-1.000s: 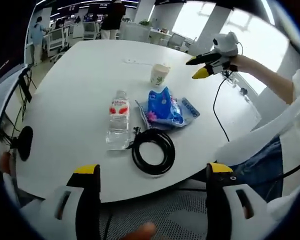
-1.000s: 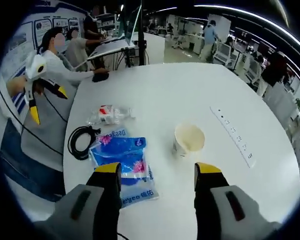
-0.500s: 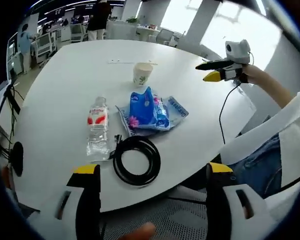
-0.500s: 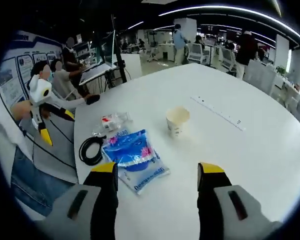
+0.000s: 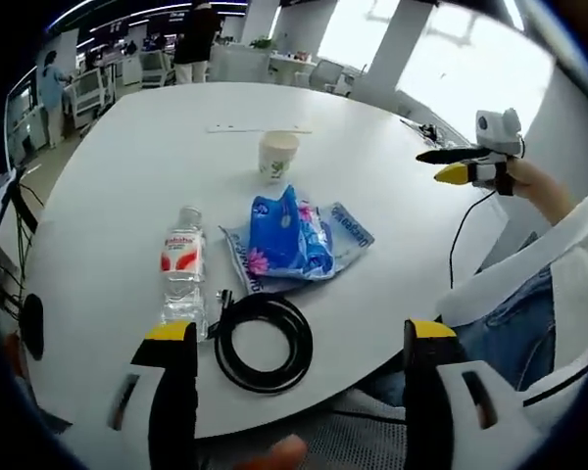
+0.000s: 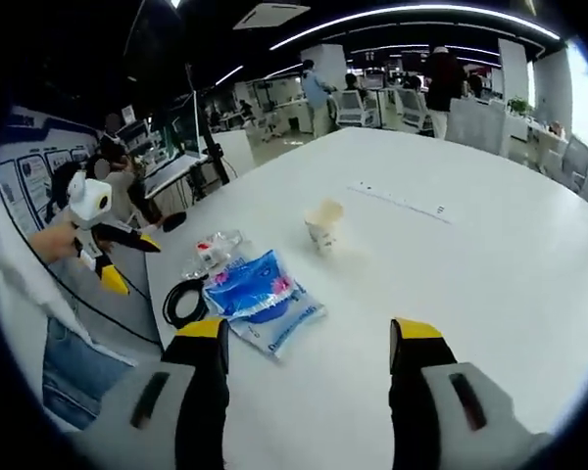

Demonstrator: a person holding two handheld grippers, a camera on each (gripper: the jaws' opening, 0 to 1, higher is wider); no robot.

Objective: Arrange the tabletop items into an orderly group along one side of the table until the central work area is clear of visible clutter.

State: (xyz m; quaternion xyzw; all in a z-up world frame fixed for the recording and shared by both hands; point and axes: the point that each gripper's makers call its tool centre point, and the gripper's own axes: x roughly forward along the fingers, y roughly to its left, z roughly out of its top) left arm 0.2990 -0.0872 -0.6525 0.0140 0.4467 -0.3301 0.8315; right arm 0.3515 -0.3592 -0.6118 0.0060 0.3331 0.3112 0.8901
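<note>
Both grippers hang in the air off the near edge of the white surface [image 5: 98, 215], holding nothing. The left gripper [image 5: 294, 392] has its fingers spread wide, and so does the right gripper [image 6: 309, 387]. In the left gripper view the right gripper shows out to the side with its fingers looking nearly pressed together, though it is too small there to be sure. The clutter sits in a loose bunch near the person's side: a water bottle [image 5: 181, 272] lying flat, a coiled black cable [image 5: 263, 343] just beside its cap end and nearest the edge, a blue tissue pack [image 5: 292, 235] lying next to the bottle, and a paper cup [image 5: 277, 155] standing upright a little farther in. A power strip [image 5: 260, 128] lies well apart, beyond the cup. No item seems gripped yet, so the step in hand is likely the first reach. To do it well, start with the outliers: close around the cup low on its wall with light pressure so it neither crushes nor tips, and set it beside the pack. The bottle may roll, so grip it across its body, and take the cable by one side of the coil so that it stays wound.
</note>
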